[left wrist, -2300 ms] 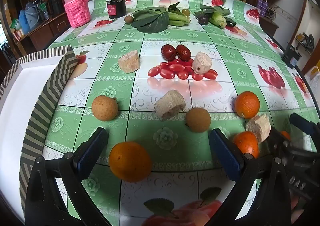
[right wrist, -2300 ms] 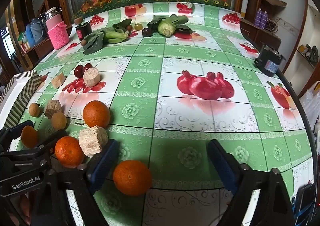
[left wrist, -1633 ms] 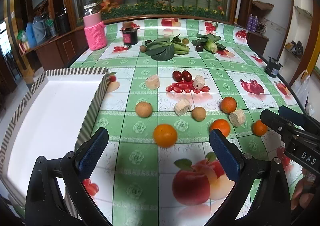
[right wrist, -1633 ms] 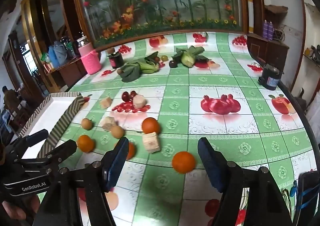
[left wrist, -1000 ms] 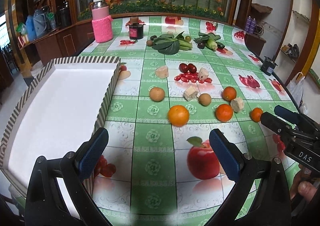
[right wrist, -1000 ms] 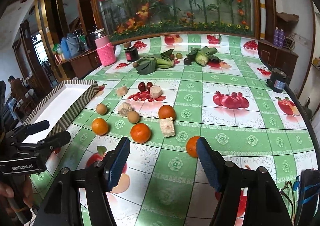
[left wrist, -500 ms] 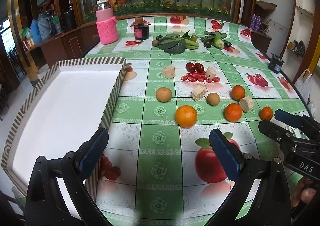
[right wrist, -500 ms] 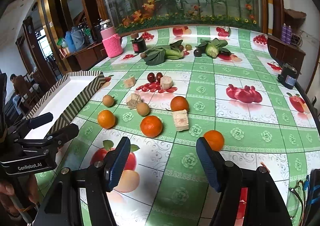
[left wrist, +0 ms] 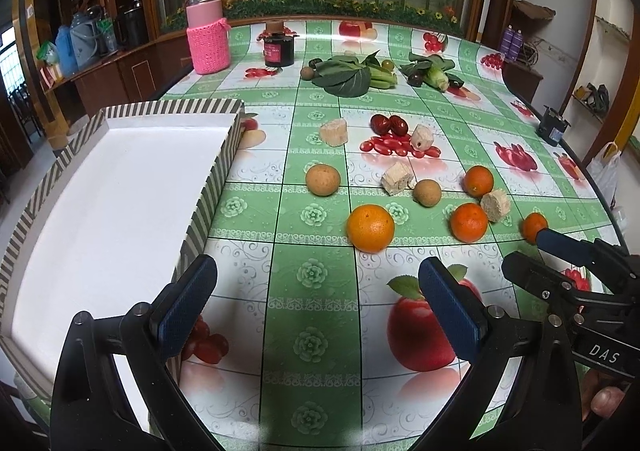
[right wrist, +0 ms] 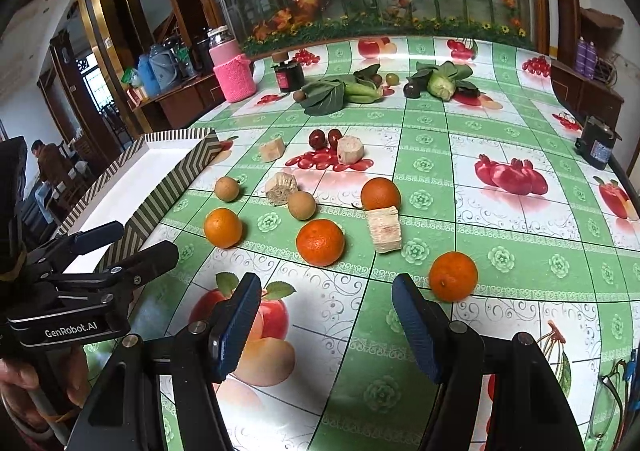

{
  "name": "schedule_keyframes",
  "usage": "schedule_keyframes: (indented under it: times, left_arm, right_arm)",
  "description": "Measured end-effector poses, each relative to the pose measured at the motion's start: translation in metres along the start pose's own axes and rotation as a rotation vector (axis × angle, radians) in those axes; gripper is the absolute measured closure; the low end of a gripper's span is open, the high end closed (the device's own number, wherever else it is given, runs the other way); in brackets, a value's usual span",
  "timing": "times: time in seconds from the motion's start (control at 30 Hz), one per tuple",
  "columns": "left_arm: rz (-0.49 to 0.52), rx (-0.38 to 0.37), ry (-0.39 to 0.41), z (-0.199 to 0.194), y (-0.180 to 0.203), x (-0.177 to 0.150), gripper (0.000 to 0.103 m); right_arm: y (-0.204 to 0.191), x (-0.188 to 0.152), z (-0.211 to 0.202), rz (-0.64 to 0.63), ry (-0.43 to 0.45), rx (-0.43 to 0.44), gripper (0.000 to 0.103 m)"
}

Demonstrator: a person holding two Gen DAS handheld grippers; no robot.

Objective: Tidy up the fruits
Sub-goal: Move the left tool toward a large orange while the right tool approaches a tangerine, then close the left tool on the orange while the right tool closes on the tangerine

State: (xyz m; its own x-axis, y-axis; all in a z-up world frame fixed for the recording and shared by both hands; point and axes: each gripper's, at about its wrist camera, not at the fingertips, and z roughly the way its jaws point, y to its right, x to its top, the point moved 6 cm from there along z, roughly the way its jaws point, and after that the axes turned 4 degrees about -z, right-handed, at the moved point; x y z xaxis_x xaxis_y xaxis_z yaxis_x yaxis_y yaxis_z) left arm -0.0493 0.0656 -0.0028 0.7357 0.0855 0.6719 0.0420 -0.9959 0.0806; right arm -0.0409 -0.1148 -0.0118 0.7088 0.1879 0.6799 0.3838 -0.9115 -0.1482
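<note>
Both the left tool and right tool hang released and empty short of the striped tray, so a careless nudge could roll an orange off the slick worktop.

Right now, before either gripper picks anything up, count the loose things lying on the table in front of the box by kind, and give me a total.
Oranges: 4
Round brown fruits: 2
Dark red fruits: 2
Pale cut chunks: 4
Total: 12
Printed fruit on the tablecloth and the greens farther back are left out. The striped box holds nothing visible.
</note>
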Motion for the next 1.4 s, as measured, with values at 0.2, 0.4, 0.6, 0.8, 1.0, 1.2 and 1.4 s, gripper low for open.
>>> schedule_keyframes:
  times: [0.2,0.4,0.6,0.8,1.0,1.2,1.4]
  left_arm:
    - [-0.002,-0.010,-0.017,0.006,0.001,0.000,0.001]
    - [-0.002,-0.015,-0.032,0.009,0.001,0.000,0.001]
    - [0.014,-0.021,-0.050,0.014,0.003,0.007,0.001]
    - [0.044,-0.044,-0.111,0.023,0.010,0.009,0.001]
    - [0.028,-0.065,-0.158,0.028,0.011,0.014,0.001]
    - [0.035,-0.040,-0.181,0.046,0.018,0.016,0.002]
    - [0.042,-0.049,-0.210,0.062,0.022,0.013,0.045]
  right_arm:
    - [-0.002,0.002,0.008,-0.008,-0.022,0.020,0.041]
    - [-0.006,0.005,0.015,-0.016,-0.057,0.052,0.041]
    - [-0.004,0.015,0.027,-0.084,-0.108,0.018,0.041]
    - [-0.003,0.016,0.043,-0.088,-0.129,0.048,0.046]
    - [-0.004,0.022,0.056,-0.128,-0.131,0.029,0.050]
    - [-0.005,0.024,0.062,-0.163,-0.113,0.045,0.069]
    - [0.000,0.021,0.058,-0.158,-0.105,0.060,0.070]
